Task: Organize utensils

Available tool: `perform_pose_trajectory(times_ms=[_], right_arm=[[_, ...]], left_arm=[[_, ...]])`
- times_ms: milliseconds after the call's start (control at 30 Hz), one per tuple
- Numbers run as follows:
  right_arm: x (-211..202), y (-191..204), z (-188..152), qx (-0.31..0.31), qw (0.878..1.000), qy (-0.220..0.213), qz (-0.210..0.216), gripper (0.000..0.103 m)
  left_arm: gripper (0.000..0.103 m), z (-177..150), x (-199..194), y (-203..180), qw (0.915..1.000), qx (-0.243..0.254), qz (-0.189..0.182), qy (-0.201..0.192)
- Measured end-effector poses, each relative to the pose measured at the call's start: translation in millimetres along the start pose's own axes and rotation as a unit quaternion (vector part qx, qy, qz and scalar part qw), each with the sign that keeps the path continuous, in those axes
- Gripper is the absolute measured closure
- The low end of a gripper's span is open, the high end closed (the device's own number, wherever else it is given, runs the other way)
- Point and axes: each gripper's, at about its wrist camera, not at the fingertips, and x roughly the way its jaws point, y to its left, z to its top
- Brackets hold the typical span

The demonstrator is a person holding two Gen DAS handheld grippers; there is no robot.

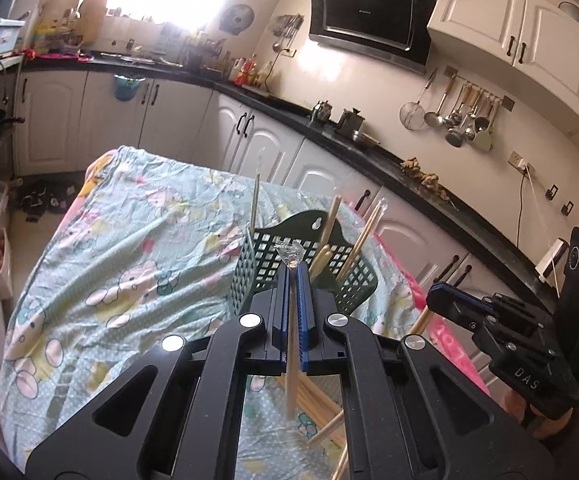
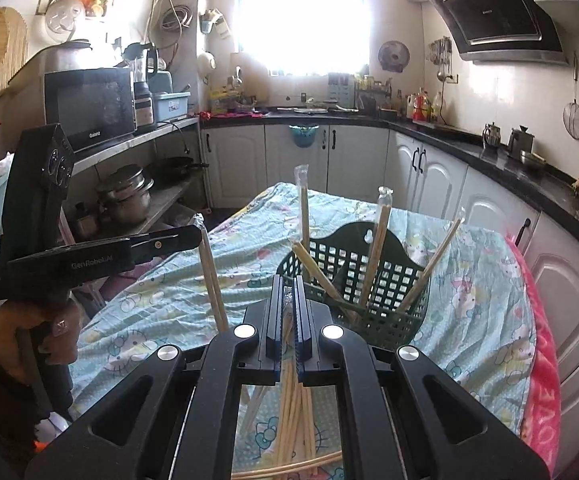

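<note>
A wrapped chopstick pair point(image 1: 290, 344) was clamped in the left gripper point(image 1: 292, 270), another point(image 2: 288, 320) in the right gripper point(image 2: 288, 280), near the green basket point(image 2: 393, 280). Light, stiff, slippery in film, they were judged best gripped mid-length.

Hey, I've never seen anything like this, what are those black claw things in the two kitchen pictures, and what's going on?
They are hand-held grippers, one in each of a person's hands, each carrying a camera looking along its fingers. One picture is from the left gripper, the other from the right gripper; each also shows the other gripper from the side. Both are shut on wrapped chopsticks: the left holds one pair, the right another pair. Ahead, a dark green basket stands on a cartoon-print cloth, already holding several pairs. More chopsticks lie loose below.
</note>
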Motion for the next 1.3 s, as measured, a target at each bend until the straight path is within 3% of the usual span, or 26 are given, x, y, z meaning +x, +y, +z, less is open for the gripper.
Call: perform_pose_trajectory(times_ms=[833, 1300], right_arm=[[-39, -10, 52, -0.027, 0.996, -0.074, -0.033, 0.098], [-56, -32, 88, -0.023, 0.990, -0.120, -0.064, 0.098]], left_arm=[[0.103, 61, -26, -38, 0.9966, 0.047, -0.021, -0.065], [0.103, 105, -22, -60, 0.9924, 0.071, -0.022, -0.098]])
